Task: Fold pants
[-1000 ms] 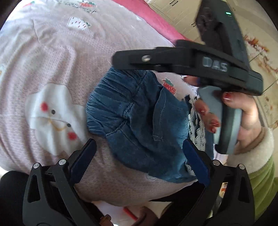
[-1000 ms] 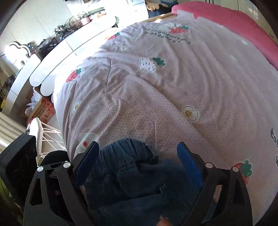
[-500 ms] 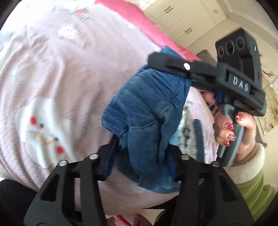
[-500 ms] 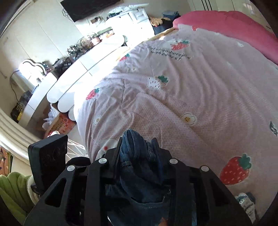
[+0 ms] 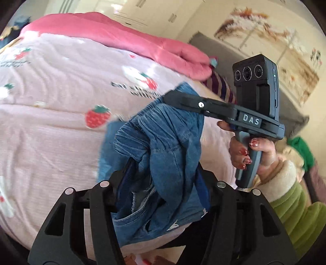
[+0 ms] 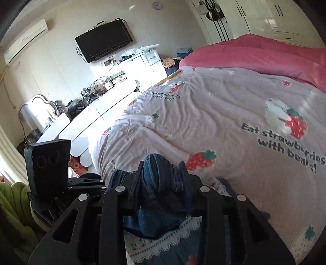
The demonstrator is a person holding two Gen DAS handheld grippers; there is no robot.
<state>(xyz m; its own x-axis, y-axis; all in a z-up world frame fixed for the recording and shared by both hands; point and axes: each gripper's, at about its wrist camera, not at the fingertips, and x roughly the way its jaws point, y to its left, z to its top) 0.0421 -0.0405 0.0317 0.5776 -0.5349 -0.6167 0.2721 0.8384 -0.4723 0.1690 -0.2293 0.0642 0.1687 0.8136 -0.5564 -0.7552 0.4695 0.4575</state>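
We see the blue denim pants [image 5: 163, 146] lifted above the bed [image 5: 51, 122], with the left hand-held gripper [image 5: 163, 179] and right hand-held gripper [image 6: 163, 179] both clamped on them.

A lived-in home bedroom. The bed [image 6: 234, 114] fills most of it, under a pink strawberry-print quilt [image 6: 203, 126]. Beyond its far end a television [image 6: 104, 40] hangs on the wall above a white dresser [image 6: 146, 65]; wardrobes [image 6: 264, 18] stand behind the bed, and an air conditioner [image 6: 26, 38] is mounted high.
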